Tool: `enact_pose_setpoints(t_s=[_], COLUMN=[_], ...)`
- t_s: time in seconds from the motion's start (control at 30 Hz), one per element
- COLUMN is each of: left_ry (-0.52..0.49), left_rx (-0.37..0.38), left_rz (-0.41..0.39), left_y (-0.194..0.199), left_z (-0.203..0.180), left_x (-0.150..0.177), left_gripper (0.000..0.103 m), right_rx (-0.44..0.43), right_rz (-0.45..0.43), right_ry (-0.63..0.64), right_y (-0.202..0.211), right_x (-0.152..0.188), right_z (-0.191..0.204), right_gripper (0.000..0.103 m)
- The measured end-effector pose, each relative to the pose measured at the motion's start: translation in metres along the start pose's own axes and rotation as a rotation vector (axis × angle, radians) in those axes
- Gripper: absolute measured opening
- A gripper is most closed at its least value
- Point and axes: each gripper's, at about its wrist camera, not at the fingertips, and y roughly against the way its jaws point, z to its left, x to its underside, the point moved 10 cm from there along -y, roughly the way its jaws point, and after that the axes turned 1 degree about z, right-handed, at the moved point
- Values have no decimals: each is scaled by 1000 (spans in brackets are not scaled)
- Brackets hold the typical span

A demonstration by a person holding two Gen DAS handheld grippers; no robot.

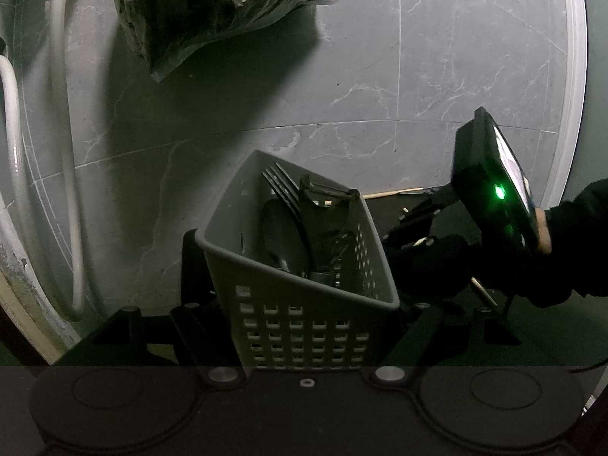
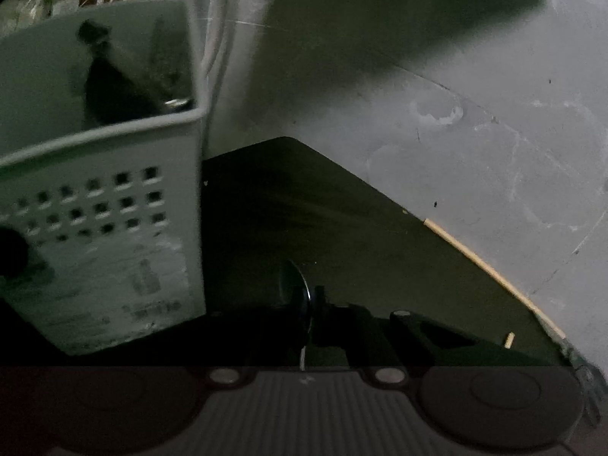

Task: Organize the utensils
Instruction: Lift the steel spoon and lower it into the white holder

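The left gripper (image 1: 304,326) fingers clamp the basket (image 1: 296,304) — keep it steady. The right gripper (image 2: 309,304) fingers have closed on a spoon (image 2: 294,288) — lift it over the rim at the frame's upper left.

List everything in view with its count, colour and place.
Perforated plastic basket: one, grey, on the mat.
Fork, spoon, peeler: one each, black, inside the basket.
Wooden chopsticks: at least two, pale, at the mat's edge.
Flat mat: one, dark, on the grey marbled surface.
Crumpled plastic bag: one, clear with dark contents, behind the basket.
Hoses: two, white, far left.
Thin metal utensil: one, shiny-edged, seen edge-on.
Left gripper: black, clamped on the basket.
Right gripper: black, shut on the thin utensil.
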Motion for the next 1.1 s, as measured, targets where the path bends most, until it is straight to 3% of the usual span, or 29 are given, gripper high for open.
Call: enact_pose_setpoints(t_s=[0.17, 0.47, 0.73, 0.9, 1.1], left_ry=[1, 0, 2, 1, -2], left_rx=[0, -1, -2, -2, -1], left_rz=[0, 0, -1, -1, -2], left_y=[0, 0, 0, 0, -1], left_z=[0, 1, 1, 0, -1], left_x=[0, 0, 0, 0, 0], left_gripper=[77, 77, 77, 77, 77], right_rx=[10, -34, -64, -26, 28], right_rz=[-3, 66, 43, -78, -369], right_ry=[73, 35, -20, -210, -444], right_y=[8, -5, 0, 33, 111], right_x=[4, 6, 4, -5, -33], right_z=[16, 10, 4, -27, -70], right_gripper=[0, 7, 1, 1, 1])
